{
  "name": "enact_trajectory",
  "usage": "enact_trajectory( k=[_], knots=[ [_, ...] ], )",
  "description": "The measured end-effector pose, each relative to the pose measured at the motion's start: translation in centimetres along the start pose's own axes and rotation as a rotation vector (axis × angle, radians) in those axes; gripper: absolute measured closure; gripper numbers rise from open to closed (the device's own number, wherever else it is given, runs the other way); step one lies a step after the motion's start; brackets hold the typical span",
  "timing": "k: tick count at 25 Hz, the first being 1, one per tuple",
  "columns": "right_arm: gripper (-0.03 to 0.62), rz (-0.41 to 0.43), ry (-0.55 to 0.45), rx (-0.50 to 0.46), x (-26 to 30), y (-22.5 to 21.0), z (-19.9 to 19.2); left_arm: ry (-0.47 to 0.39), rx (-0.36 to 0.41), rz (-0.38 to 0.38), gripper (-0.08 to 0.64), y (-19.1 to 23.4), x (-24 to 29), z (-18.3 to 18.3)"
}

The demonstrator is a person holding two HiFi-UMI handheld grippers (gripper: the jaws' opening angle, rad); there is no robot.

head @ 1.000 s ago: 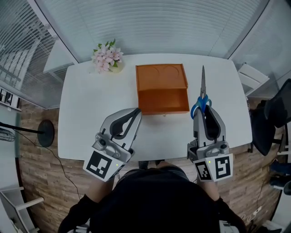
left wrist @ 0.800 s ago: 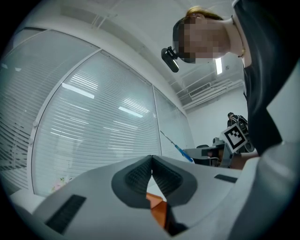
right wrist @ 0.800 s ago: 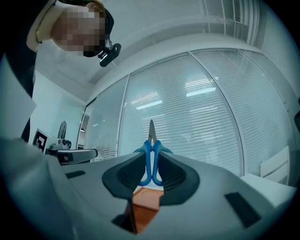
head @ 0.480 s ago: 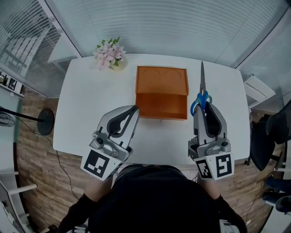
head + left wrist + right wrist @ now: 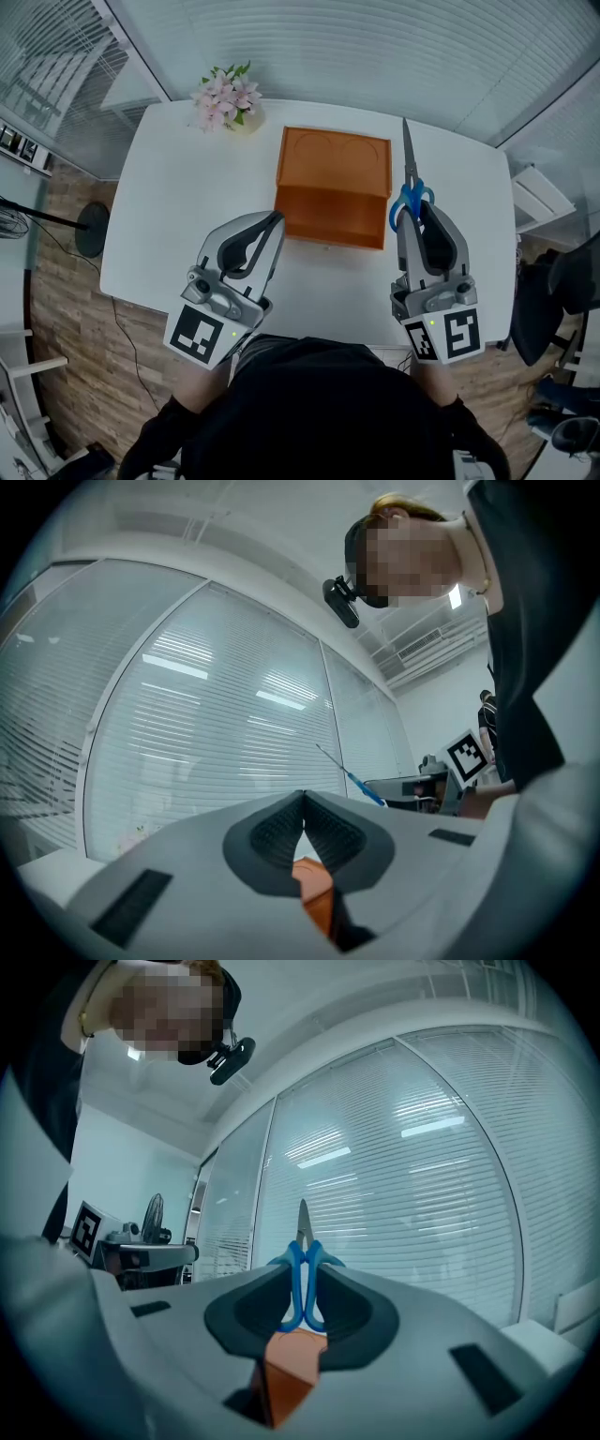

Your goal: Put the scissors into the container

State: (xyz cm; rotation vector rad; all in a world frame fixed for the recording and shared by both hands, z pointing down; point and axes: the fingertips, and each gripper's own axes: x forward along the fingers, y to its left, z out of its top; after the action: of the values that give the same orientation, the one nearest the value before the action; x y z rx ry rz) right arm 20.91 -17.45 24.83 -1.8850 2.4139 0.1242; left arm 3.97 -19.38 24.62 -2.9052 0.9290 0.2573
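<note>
Scissors point(image 5: 410, 181), clamped in our right fingers point(image 5: 454, 246), may swing and miss the container point(image 5: 328, 217) at nine o'clock; left fingers point(image 5: 270, 242) closed, empty.

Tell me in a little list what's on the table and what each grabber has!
Table: white rounded tabletop
Container: orange open box, mid-table
Flowers: pink flower bunch, far left corner
Left gripper: shut, empty
Right gripper: shut on blue-handled metal scissors, blades pointing away, right of the box
</note>
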Motion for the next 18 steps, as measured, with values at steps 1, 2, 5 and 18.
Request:
enact_trajectory(
  k=[1, 2, 5, 18],
  knots=[
    [0.503, 0.008, 0.006, -0.008, 0.2, -0.1, -0.2, 0.002, 0.0, 0.006, 0.546, 0.1, 0.1, -0.1],
    [0.503, 0.017, 0.011, -0.018, 0.4, -0.2, -0.3, 0.004, 0.0, 0.012, 0.546, 0.1, 0.2, -0.2],
    [0.503, 0.047, 0.024, -0.051, 0.9, -0.2, -0.9, 0.009, 0.003, 0.027, 0.547, 0.2, 0.4, -0.4],
    [0.503, 0.182, 0.086, -0.149, 2.5, 0.9, -3.5, 0.028, 0.005, 0.078, 0.546, 0.1, 0.2, -1.3]
  ],
)
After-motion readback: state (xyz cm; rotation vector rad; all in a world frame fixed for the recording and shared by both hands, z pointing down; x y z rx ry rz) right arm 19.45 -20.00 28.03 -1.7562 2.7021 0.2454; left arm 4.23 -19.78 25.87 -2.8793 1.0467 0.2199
